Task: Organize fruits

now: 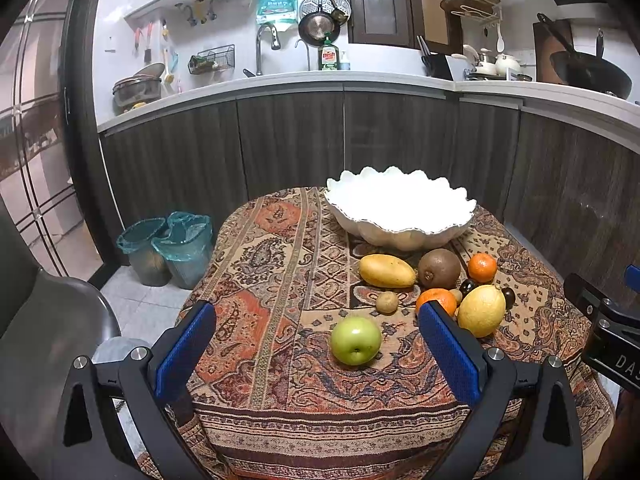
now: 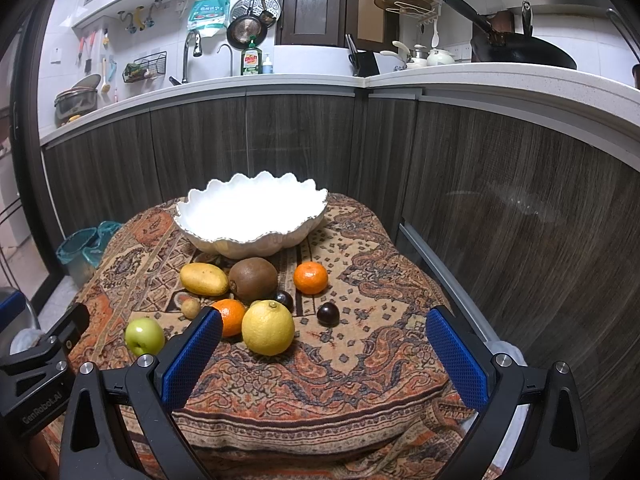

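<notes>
Lying dead ahead at twelve o'clock of the spread, empty left gripper: green apple, nearer it than the likewise spread right gripper.

I saw the bowl at the tabletop's far side, fruits clustered before it: mango left of kiwi, lemon nearer, apple nearest, apart to the left.

A white scalloped bowl sits at the far side, nothing visible inside. Before it lie a yellow mango, brown kiwi, 2 oranges, 1 lemon, 2 dark plums, and apart, a green apple.
</notes>
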The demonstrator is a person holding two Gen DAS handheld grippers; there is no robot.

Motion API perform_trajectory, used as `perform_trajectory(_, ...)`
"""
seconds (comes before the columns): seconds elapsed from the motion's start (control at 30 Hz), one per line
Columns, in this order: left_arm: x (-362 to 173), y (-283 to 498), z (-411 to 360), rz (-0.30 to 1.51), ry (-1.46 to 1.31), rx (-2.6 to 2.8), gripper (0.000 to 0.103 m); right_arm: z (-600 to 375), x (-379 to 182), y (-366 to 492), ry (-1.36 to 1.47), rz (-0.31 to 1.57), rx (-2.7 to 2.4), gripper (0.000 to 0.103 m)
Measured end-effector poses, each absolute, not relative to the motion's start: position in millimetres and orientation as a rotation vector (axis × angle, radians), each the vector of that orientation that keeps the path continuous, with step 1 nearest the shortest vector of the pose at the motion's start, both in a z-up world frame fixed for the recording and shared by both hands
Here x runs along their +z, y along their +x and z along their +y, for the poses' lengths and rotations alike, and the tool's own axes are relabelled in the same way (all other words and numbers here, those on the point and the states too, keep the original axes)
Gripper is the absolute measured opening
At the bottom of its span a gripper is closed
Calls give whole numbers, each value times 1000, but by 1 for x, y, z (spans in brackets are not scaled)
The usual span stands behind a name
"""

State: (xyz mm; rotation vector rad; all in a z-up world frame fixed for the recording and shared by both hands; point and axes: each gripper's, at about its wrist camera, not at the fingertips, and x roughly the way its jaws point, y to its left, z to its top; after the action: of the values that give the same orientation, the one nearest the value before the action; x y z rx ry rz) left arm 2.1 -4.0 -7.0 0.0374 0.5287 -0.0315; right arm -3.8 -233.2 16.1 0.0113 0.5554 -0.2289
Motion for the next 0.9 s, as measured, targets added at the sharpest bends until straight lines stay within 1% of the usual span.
perform_trajectory(0.3,-13,9,-3,541,31,-59,103,-233,12,4,8,564,-221,103)
perform_trajectory(0.9,-49,46,-10,650,34,-99,103,-230,-22,37,-1,654,-196,103)
